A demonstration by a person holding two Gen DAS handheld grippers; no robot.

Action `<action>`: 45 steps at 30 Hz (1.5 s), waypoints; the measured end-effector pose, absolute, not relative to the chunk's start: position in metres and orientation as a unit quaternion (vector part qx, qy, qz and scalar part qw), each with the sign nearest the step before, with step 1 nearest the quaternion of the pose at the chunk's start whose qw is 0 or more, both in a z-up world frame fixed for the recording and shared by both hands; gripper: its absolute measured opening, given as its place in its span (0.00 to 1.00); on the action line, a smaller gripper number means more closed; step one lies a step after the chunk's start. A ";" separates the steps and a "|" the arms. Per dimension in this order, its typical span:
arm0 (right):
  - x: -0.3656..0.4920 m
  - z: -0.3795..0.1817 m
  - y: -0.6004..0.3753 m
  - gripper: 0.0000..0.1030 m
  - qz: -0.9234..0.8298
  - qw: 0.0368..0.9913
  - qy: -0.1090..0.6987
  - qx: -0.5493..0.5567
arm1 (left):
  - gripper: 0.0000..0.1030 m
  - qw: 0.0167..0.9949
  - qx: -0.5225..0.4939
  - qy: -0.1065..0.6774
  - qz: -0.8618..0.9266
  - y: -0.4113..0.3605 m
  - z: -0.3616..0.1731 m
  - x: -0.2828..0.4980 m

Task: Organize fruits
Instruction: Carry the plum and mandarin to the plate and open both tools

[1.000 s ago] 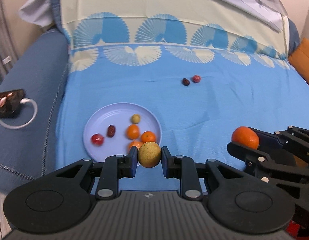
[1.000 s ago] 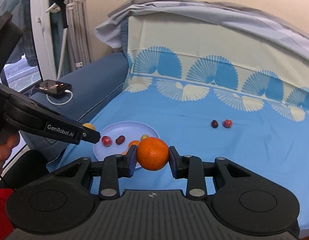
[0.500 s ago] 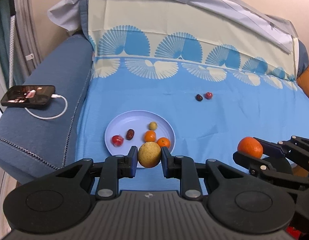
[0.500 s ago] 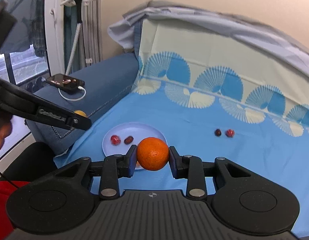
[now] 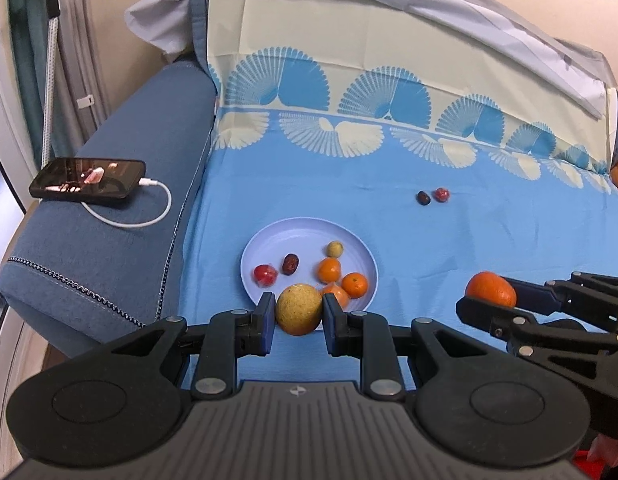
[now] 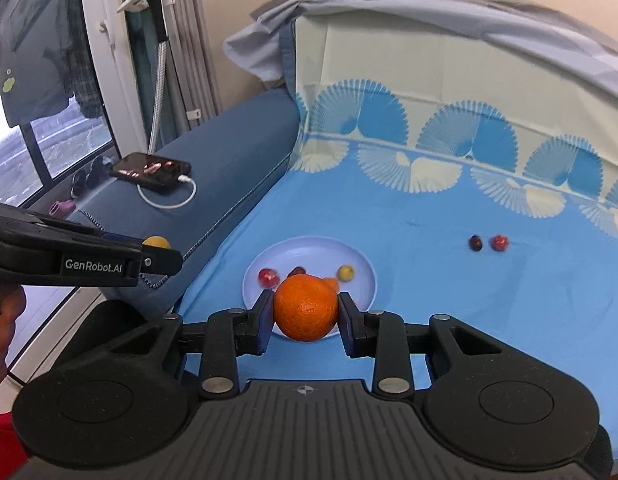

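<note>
My left gripper (image 5: 299, 316) is shut on a yellow-green round fruit (image 5: 297, 309), held above the near rim of a pale blue plate (image 5: 305, 232). The plate holds several small fruits: oranges (image 5: 354, 284), a red one (image 5: 265, 274), a dark date (image 5: 289, 264) and a small yellow one (image 5: 334, 249). My right gripper (image 6: 305, 316) is shut on a large orange (image 6: 305, 306), held in front of the plate (image 6: 309, 250). A dark fruit (image 5: 423, 198) and a red fruit (image 5: 442, 194) lie loose on the blue sheet farther back.
A phone (image 5: 89, 181) on a white charging cable (image 5: 141, 220) lies on the blue sofa arm at left. A patterned sheet (image 5: 389, 160) covers the seat and backrest. A window and hanging clothes (image 6: 37, 60) are at far left.
Both grippers have pulled back and up from the plate with their fruits still held; the plate looks smaller and more of the sofa arm and phone shows.
</note>
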State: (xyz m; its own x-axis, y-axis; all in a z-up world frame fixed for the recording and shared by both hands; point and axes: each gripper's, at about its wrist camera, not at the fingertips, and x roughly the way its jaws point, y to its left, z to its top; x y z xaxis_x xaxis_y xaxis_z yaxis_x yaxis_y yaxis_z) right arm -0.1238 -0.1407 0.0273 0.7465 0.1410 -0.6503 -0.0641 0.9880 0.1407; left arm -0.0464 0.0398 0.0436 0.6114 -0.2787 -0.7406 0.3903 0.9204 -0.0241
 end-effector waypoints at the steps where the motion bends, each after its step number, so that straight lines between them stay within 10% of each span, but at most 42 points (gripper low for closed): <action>1: -0.121 0.026 -0.140 0.34 0.055 0.931 0.356 0.057 | 0.26 0.894 0.071 0.401 -0.187 0.040 0.042 -0.045; 45: 0.071 -0.130 -0.158 0.35 0.059 0.884 0.462 0.030 | 0.32 0.830 0.147 0.516 -0.152 -0.035 -0.115 0.169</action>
State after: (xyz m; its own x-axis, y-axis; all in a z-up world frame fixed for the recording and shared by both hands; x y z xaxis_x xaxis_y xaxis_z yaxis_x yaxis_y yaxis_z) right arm 0.0706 -0.1576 -0.1301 0.5659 0.1310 -0.8140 -0.0764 0.9914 0.1065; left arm 0.1692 -0.0348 -0.1149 0.4204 -0.1013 -0.9017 0.4040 0.9107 0.0860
